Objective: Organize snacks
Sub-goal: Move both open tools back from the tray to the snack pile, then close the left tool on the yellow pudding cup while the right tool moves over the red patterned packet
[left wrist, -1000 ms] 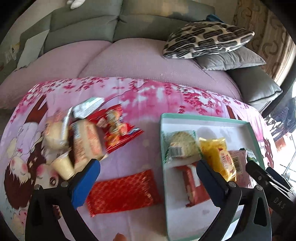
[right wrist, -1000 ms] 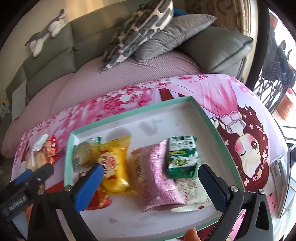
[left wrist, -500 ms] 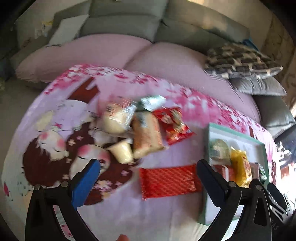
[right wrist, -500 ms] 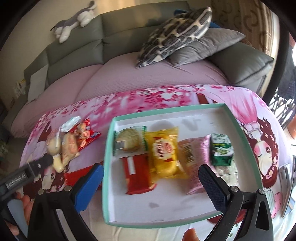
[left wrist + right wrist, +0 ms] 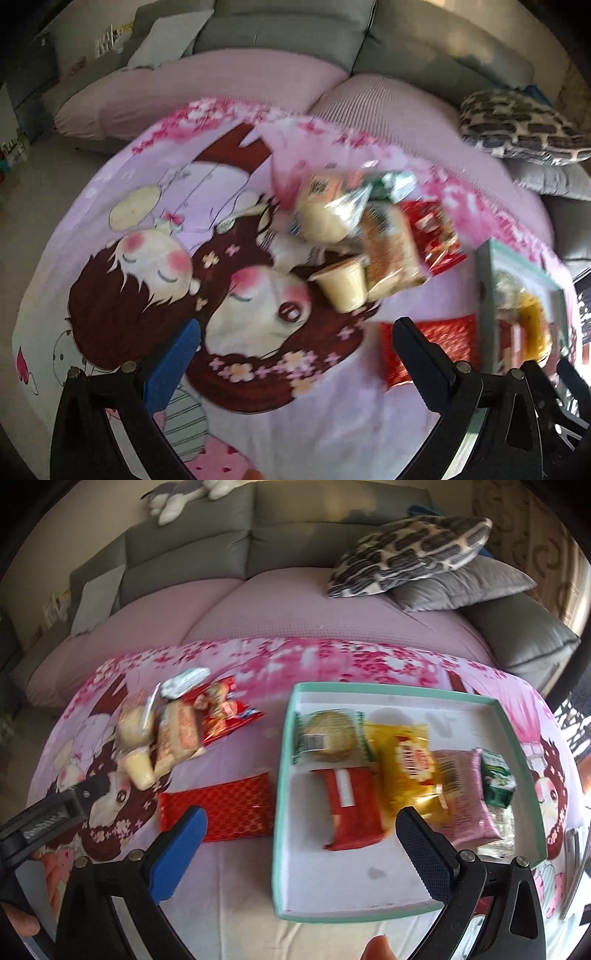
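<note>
Partway done. Shallow mint-rimmed white cardboard tray [image 5: 284, 794], centre-right of the right view, holds about six packets. Flat red foil packet [image 5: 221, 808] and mixed snack pile [image 5: 173, 731], upper left, remain on the desk. Both grippers' jaws apart, empty.

My left camera looks down over the table's [image 5: 122, 206] left part. My right faces the tray [image 5: 280, 812]. Both share the loose snack pile [image 5: 369, 240] [image 5: 166, 734].
</note>
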`<state>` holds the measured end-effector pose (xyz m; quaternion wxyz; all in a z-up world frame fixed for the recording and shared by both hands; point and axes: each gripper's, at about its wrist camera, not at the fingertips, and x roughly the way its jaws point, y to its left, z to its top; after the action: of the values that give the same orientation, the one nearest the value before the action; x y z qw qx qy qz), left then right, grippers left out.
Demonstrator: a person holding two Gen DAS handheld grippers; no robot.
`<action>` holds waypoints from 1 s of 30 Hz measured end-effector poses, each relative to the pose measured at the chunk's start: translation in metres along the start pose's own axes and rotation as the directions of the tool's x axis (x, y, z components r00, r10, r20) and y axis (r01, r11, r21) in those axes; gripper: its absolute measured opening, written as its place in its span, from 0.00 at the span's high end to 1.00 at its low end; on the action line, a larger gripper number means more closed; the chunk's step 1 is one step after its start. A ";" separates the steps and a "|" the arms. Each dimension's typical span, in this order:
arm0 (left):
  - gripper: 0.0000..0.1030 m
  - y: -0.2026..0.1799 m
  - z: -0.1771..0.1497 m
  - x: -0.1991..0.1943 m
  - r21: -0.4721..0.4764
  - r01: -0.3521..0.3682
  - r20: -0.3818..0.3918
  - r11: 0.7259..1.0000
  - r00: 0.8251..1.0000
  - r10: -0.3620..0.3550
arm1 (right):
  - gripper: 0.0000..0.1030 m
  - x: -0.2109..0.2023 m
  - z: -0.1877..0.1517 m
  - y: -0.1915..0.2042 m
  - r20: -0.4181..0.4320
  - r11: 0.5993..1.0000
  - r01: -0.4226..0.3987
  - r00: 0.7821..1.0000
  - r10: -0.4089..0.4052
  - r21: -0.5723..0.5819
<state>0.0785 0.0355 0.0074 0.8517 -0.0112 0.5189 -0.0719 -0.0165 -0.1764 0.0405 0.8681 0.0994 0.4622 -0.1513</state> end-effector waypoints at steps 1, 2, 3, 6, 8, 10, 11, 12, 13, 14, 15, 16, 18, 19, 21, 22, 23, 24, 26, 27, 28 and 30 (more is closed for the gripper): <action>0.00 0.003 0.000 0.002 -0.005 0.004 -0.005 1.000 1.000 -0.004 | 0.00 0.002 0.000 0.005 -0.005 1.000 0.000 1.000 0.000 -0.010; 0.00 0.007 0.000 0.003 -0.014 0.010 -0.008 1.000 1.000 -0.010 | 0.00 0.004 0.000 0.010 -0.011 1.000 -0.001 1.000 0.001 -0.021; 0.00 0.010 0.001 0.003 -0.027 0.018 -0.008 0.999 1.000 -0.019 | 0.00 0.006 -0.001 0.016 -0.017 0.999 -0.004 1.000 0.003 -0.034; 0.00 0.019 0.003 0.004 -0.054 0.020 -0.004 0.998 1.000 -0.020 | 0.00 0.010 -0.002 0.031 -0.030 0.998 -0.022 0.999 0.020 -0.059; 0.00 0.025 0.004 0.006 -0.063 0.010 -0.011 0.998 1.000 -0.010 | 0.00 0.014 -0.003 0.037 -0.040 0.997 -0.032 0.999 0.029 -0.066; 0.00 0.030 0.005 0.009 -0.072 0.009 -0.019 0.997 1.000 -0.010 | 0.00 0.017 -0.004 0.042 -0.052 0.997 -0.042 0.998 0.038 -0.067; 0.00 0.033 0.006 0.011 -0.078 0.009 -0.021 0.997 1.000 -0.010 | 0.00 0.019 -0.003 0.045 -0.057 0.997 -0.046 0.997 0.043 -0.067; 0.00 0.036 0.007 0.012 -0.084 0.008 -0.023 0.996 1.000 -0.010 | 0.00 0.021 -0.003 0.047 -0.060 0.997 -0.049 0.997 0.045 -0.066; 0.00 0.038 0.007 0.013 -0.089 0.007 -0.026 0.996 1.000 -0.009 | 0.00 0.023 -0.003 0.050 -0.066 0.997 -0.052 0.997 0.047 -0.064; 0.00 0.040 0.008 0.014 -0.092 0.006 -0.028 0.996 1.000 -0.009 | 0.00 0.026 -0.003 0.052 -0.075 0.997 -0.053 0.996 0.048 -0.064; 0.00 0.042 0.009 0.016 -0.094 0.005 -0.031 0.996 0.999 -0.008 | 0.00 0.028 -0.004 0.055 -0.083 0.996 -0.052 0.995 0.047 -0.065; 0.00 0.044 0.010 0.017 -0.096 0.004 -0.034 0.995 0.999 -0.008 | 0.00 0.030 -0.004 0.057 -0.088 0.996 -0.051 0.995 0.045 -0.068; 0.00 0.047 0.011 0.020 -0.101 0.008 -0.043 0.995 0.999 -0.012 | 0.00 0.035 -0.006 0.061 -0.104 0.996 -0.047 0.994 0.039 -0.078; 0.00 0.047 0.012 0.022 -0.102 0.011 -0.049 0.995 0.999 -0.016 | 0.00 0.038 -0.007 0.063 -0.112 0.995 -0.043 0.993 0.033 -0.085; 0.00 0.047 0.013 0.027 -0.100 0.021 -0.062 0.995 0.998 -0.027 | 0.00 0.045 -0.009 0.068 -0.131 0.994 -0.038 0.991 0.025 -0.098; 0.00 0.047 0.014 0.029 -0.098 0.025 -0.067 0.995 0.997 -0.032 | 0.00 0.048 -0.010 0.070 -0.142 0.994 -0.038 0.990 0.023 -0.103; 0.00 0.046 0.014 0.032 -0.094 0.030 -0.074 0.995 0.997 -0.037 | 0.00 0.050 -0.010 0.072 -0.148 0.994 -0.038 0.989 0.022 -0.106; 0.00 0.045 0.015 0.033 -0.091 0.032 -0.079 0.995 0.996 -0.039 | 0.00 0.052 -0.011 0.073 -0.154 0.993 -0.038 0.988 0.020 -0.111; 0.00 0.043 0.016 0.039 -0.088 0.036 -0.092 0.995 0.995 -0.044 | 0.00 0.058 -0.011 0.078 -0.167 0.992 -0.036 0.986 0.015 -0.121; 0.00 0.042 0.017 0.042 -0.087 0.038 -0.100 0.995 0.994 -0.047 | 0.00 0.060 -0.011 0.081 -0.171 0.991 -0.039 0.985 0.017 -0.126; 0.00 0.041 0.017 0.045 -0.085 0.040 -0.108 0.996 0.993 -0.049 | 0.00 0.062 -0.011 0.083 -0.174 0.991 -0.043 0.985 0.020 -0.129; 0.00 0.039 0.018 0.049 -0.079 0.041 -0.119 0.996 0.992 -0.050 | 0.00 0.067 -0.010 0.088 -0.181 0.989 -0.051 0.983 0.026 -0.136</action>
<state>0.1211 0.0662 -0.0312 0.8159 -0.0512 0.5714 -0.0722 0.0426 -0.1030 -0.0178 0.8308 0.0604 0.5456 -0.0923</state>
